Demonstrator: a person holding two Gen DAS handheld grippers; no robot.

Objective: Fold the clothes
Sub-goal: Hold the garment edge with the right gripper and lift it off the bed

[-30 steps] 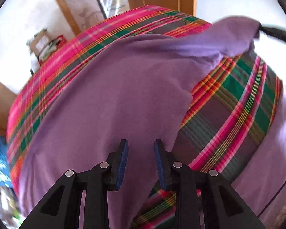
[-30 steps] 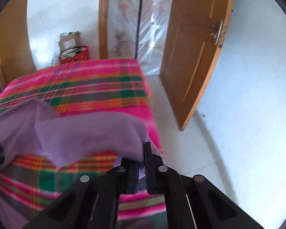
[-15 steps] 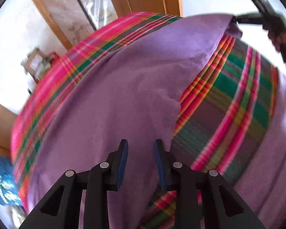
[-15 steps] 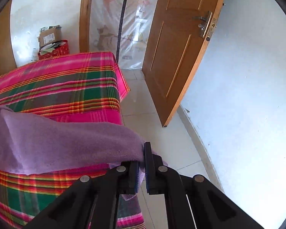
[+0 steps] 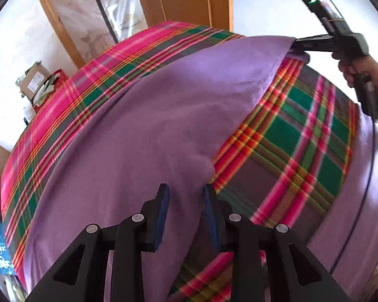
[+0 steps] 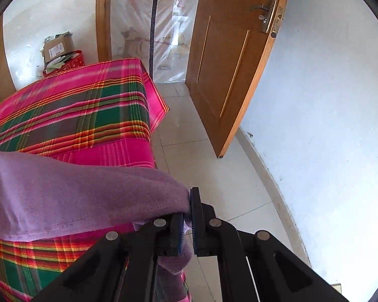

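my right gripper (image 6: 187, 216) has dragged the purple cloth (image 5: 163, 115) corner out past the plaid table (image 6: 88, 115) edge, clamped tight on it, left gripper (image 5: 185, 214) half spread over a fold, cloth stretched across the table

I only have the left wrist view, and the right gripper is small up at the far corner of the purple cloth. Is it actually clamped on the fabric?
Observer: Yes. In the right wrist view the right gripper is shut on the purple cloth, and a small flap hangs out below the jaws.
Operator: Where does that corner sit relative to the table?
Observer: Right at the edge of the plaid cover. Tiled floor shows just beyond the fingertips.
Operator: Anything close on that side?
Observer: An open wooden door, with bare floor between it and the table.
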